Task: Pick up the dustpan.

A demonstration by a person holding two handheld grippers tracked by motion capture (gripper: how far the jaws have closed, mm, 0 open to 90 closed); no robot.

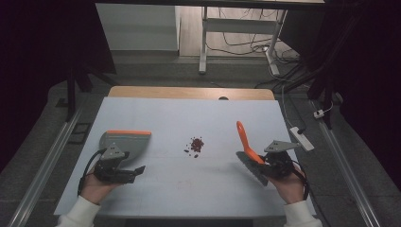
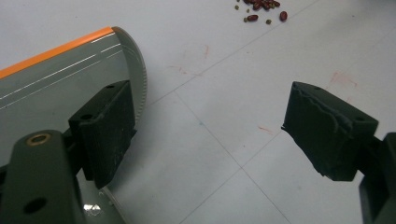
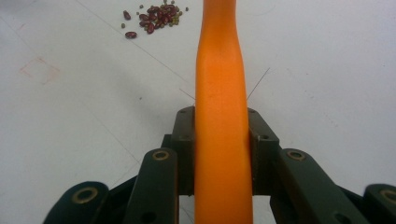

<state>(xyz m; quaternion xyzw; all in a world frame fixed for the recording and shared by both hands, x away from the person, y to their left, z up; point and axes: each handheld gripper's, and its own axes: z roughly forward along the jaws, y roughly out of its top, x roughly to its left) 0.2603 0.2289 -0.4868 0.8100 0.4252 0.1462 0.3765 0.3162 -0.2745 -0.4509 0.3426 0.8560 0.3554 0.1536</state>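
Sweeping not yet begun, by the look of the table. Left gripper [image 1: 138, 169] hangs with jaws spread wide and nothing between them; it sits just beside the grey dustpan [image 1: 124, 143] with the orange edge, which lies flat on the white table [image 1: 156, 113], ungrasped. Middle of table: small pile of beans [image 1: 195, 145], red with a few green, undisturbed, well apart from both tools. Right gripper [image 1: 265, 163] is clamped on the orange handle of the brush [image 1: 244, 140], bristle end down near the table. Judged remaining: pick up dustpan, bring both to the pile, sweep beans in.
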